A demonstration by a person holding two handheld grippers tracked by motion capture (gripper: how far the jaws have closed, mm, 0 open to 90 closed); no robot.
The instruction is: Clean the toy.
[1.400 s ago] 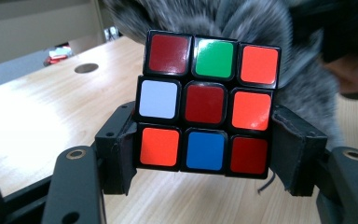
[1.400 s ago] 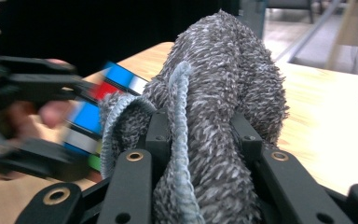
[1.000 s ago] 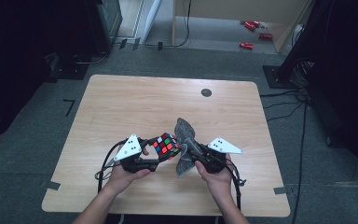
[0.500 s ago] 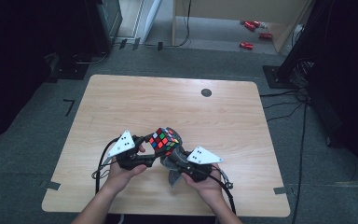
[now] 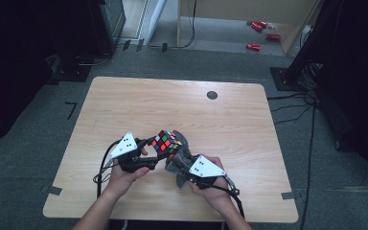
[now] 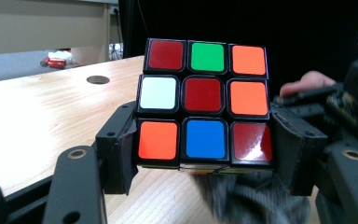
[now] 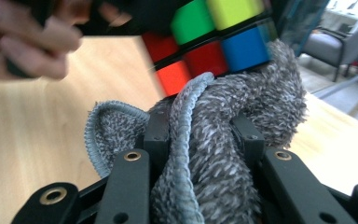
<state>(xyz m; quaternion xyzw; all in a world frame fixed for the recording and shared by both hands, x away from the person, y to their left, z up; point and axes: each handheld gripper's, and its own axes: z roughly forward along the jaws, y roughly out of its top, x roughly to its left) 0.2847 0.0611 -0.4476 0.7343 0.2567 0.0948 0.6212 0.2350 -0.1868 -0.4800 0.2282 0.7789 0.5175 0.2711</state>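
Two grippers meet mid-table: left gripper (image 6: 205, 186) pinches the puzzle cube (image 5: 166, 143) aloft, and right gripper (image 7: 200, 140), clamped on the grey cloth (image 7: 214, 177), presses up beneath it.

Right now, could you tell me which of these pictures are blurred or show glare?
Right gripper view: cube and hand smeared, cloth sharper. Left gripper view: cube crisp with slight glare on its lower red sticker, cloth blurred. High view: soft, dim edges.

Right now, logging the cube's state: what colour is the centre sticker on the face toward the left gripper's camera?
Dark red, on the cube; clearest in the left gripper view.
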